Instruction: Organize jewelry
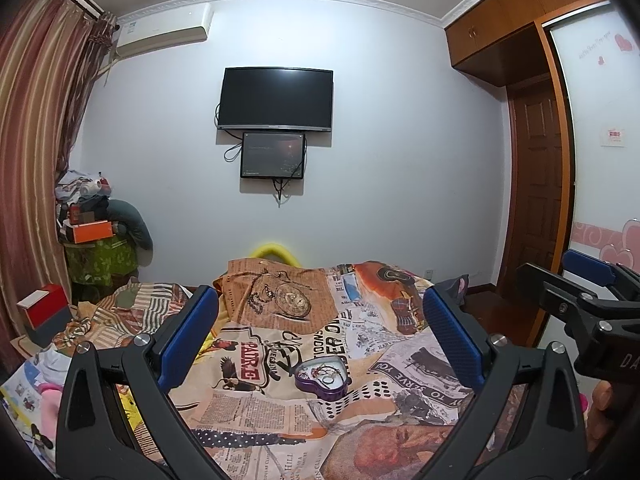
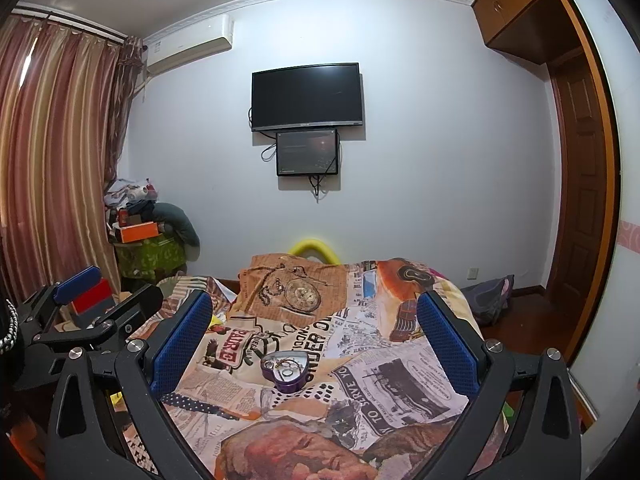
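A purple heart-shaped tin (image 1: 322, 378) lies open on the printed bedspread (image 1: 280, 412), with rings and small jewelry inside. It also shows in the right wrist view (image 2: 285, 371). My left gripper (image 1: 320, 312) is open and empty, held above and short of the tin. My right gripper (image 2: 314, 312) is open and empty, also short of the tin. The right gripper shows at the right edge of the left wrist view (image 1: 576, 280). The left gripper shows at the left edge of the right wrist view (image 2: 108, 288).
A TV (image 1: 276, 98) and a smaller screen (image 1: 273, 155) hang on the far wall. Piled boxes and clothes (image 1: 96, 220) stand by the curtain at left. A red and white box (image 1: 42, 310) sits left of the bed. A wooden door (image 1: 538, 208) is at right.
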{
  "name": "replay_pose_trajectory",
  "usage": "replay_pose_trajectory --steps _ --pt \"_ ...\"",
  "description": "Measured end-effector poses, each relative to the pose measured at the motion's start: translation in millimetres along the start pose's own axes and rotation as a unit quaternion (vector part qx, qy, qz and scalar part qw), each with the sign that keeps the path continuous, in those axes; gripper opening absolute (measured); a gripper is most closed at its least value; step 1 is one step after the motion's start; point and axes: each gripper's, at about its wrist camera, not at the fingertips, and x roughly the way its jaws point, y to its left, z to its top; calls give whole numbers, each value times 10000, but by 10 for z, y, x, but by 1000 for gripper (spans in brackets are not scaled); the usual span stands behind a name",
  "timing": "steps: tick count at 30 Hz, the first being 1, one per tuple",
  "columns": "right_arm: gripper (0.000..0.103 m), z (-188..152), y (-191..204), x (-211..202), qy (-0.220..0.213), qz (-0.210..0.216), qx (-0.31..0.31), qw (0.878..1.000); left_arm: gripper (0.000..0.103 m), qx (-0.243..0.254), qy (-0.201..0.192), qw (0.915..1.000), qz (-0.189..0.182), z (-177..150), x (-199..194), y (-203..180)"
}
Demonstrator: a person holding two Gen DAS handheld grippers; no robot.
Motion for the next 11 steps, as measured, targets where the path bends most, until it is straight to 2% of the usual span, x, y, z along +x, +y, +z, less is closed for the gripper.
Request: replay_pose_trajectory --steps 11 --pt "101 -33 -3 78 110 -29 32 9999 103 -14 145 9999 13 -60 141 23"
